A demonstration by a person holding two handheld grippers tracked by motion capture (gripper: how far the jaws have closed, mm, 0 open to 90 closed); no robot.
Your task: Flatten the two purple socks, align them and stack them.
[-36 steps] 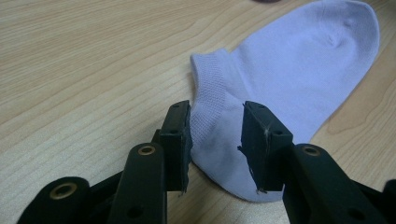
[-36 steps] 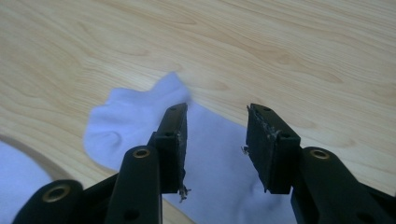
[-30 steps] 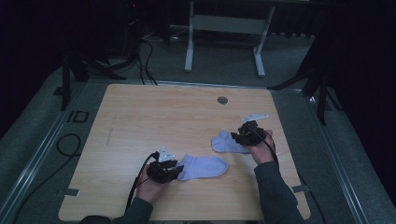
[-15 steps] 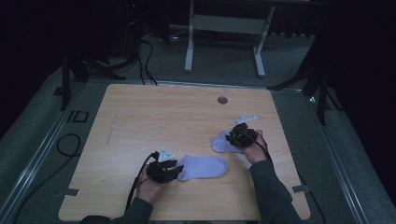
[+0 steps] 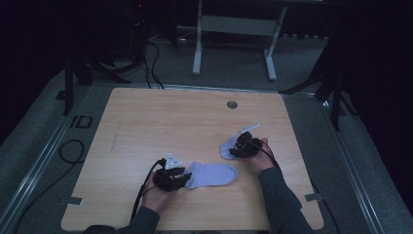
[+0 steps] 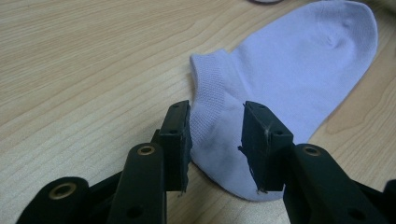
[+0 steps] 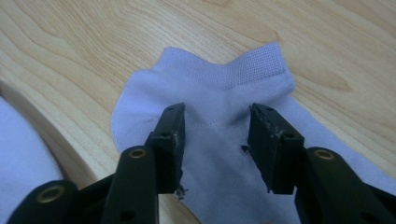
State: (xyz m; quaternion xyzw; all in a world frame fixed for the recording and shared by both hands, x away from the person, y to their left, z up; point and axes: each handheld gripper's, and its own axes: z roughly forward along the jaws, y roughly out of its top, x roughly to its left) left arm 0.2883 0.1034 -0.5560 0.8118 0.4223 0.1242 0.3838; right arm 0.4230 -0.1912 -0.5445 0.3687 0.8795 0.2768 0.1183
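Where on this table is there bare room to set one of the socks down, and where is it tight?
The far half of the table, up to the round grommet, is bare, as is the left strip. It is crowded near the front: near sock, far sock, left gripper and right gripper.

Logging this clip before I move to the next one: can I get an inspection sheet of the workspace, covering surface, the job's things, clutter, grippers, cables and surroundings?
Surface: wooden table, with a round grommet near the far edge.
Job's things: two pale lilac ankle socks lying apart; near sock flat, far sock partly under the right gripper.
Clutter: nothing seen.
Grippers: left gripper open, jaws straddling the near sock's cuff end; right gripper open over the far sock, jaws have just been opening.
Cables: one trails from each gripper; a black cable loops on the floor at left.
Surroundings: dark room, grey floor, white table frame behind.
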